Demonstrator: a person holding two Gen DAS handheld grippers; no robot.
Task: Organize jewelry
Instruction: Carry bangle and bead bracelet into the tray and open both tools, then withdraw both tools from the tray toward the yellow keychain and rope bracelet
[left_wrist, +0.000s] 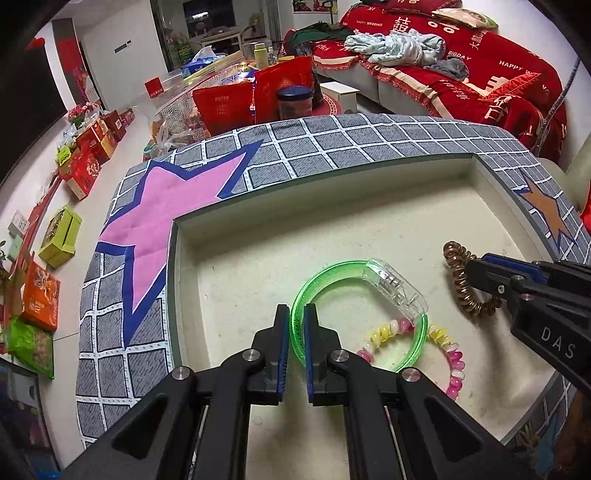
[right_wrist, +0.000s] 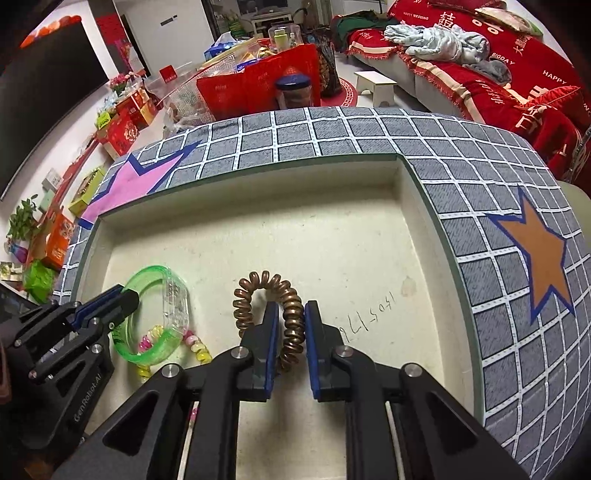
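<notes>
A shallow cream tray (left_wrist: 258, 206) (right_wrist: 258, 206) lies on a grey checked cloth. My left gripper (left_wrist: 296, 321) is shut on the rim of a green translucent bangle with a clear clasp (left_wrist: 354, 266), inside the tray; it also shows in the right wrist view (right_wrist: 162, 271). A pink and yellow bead bracelet (left_wrist: 456, 360) (right_wrist: 197, 347) lies under the bangle on the tray floor. My right gripper (right_wrist: 291, 325) is shut on a brown spiral hair tie (right_wrist: 258, 282), also seen in the left wrist view (left_wrist: 456, 271), over the tray's middle right.
The cloth (left_wrist: 369, 136) carries a pink star (left_wrist: 170, 206) at the left and an orange star (right_wrist: 535, 251) at the right. Red bags and a blue-lidded jar (left_wrist: 294, 101) stand behind the table. A red sofa (left_wrist: 480, 74) is at the back right. Boxes lie on the floor at left.
</notes>
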